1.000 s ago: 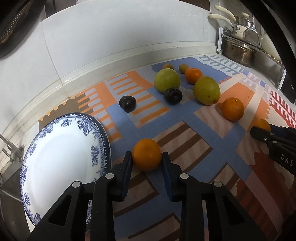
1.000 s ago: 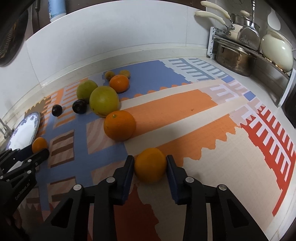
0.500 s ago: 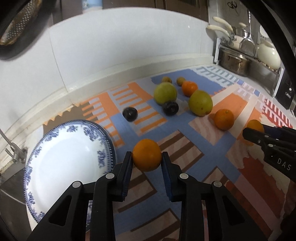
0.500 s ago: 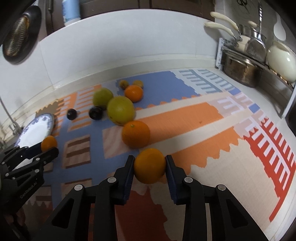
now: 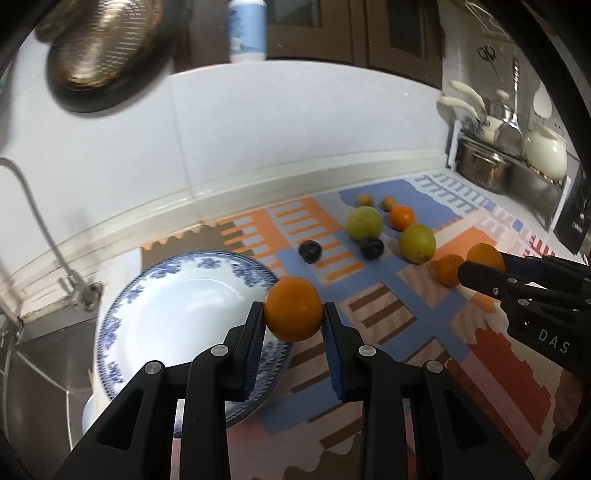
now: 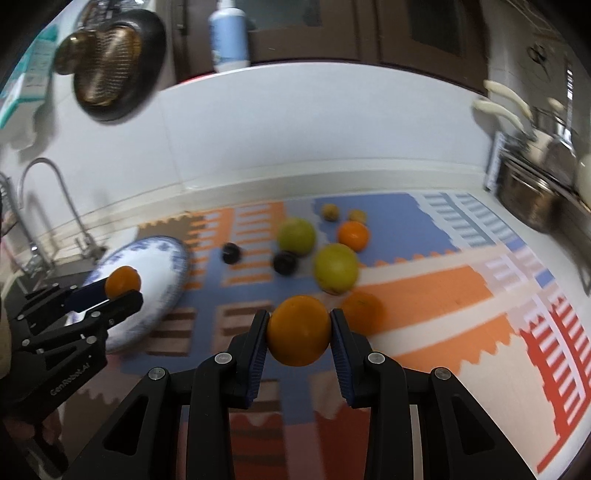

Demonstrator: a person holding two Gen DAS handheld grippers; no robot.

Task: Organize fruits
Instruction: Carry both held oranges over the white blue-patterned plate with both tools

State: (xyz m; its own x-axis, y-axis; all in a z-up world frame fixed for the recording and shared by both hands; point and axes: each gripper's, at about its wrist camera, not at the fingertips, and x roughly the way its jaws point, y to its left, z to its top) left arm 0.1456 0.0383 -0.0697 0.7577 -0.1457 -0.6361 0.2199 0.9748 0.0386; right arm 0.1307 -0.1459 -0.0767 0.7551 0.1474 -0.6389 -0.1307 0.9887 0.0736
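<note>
My left gripper point(image 5: 294, 314) is shut on an orange point(image 5: 294, 309), held above the counter at the right rim of the blue-and-white plate point(image 5: 177, 314). My right gripper point(image 6: 299, 326) is shut on a second orange point(image 6: 299, 325), lifted over the patterned mat point(image 6: 424, 295). On the mat lie another orange point(image 6: 362, 310), two yellow-green fruits point(image 6: 336, 267) point(image 6: 296, 236), a smaller orange point(image 6: 353, 235), two dark plums point(image 6: 231, 253) point(image 6: 284, 263) and two small brownish fruits point(image 6: 330, 212). In the right wrist view the left gripper point(image 6: 122, 291) hangs over the plate point(image 6: 162, 273).
A sink with a tap point(image 5: 37, 236) lies left of the plate. A rack with pots point(image 5: 487, 170) and a white kettle point(image 5: 546, 155) fills the back right corner. A white splashback wall point(image 5: 295, 122) closes the far side, with a strainer point(image 5: 99, 48) and bottle point(image 5: 246, 29) above.
Both grippers have risen off the mat, each carrying its orange. The left one has come toward the plate's rim, and the view has tilted up to show more of the wall.
</note>
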